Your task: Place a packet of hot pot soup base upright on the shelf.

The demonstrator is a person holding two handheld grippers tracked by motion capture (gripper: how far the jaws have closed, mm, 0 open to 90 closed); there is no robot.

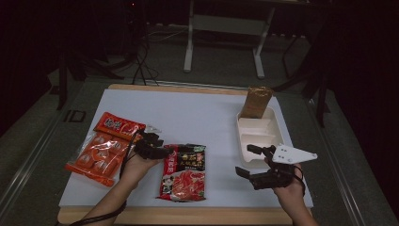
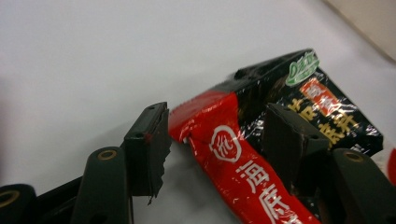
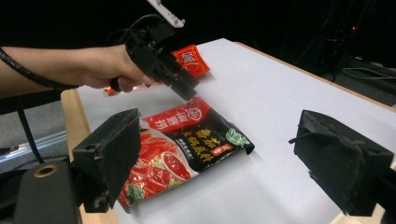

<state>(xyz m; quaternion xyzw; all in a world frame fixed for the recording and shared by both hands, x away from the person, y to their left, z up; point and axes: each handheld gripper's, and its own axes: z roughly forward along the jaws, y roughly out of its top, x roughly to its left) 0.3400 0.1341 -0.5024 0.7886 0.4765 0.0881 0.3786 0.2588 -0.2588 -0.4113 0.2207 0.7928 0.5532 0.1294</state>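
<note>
step: releasing red-and-black sauce packet (image 1: 183,172) at table's (image 1: 211,117) near edge | left gripper (image 2: 212,140) — jaws apart astride its corner | right gripper (image 3: 224,163) — spread, empty | next: judged withdraw clear

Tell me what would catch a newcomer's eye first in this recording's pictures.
The red and black sauce packet lies near the front of the white table, with the left gripper at its top left corner, jaws open astride that corner. To its left lie orange snack packs. At the right, a white compartment tray holds a brown pouch standing at its far end, and the right gripper hovers open beside it.
</note>
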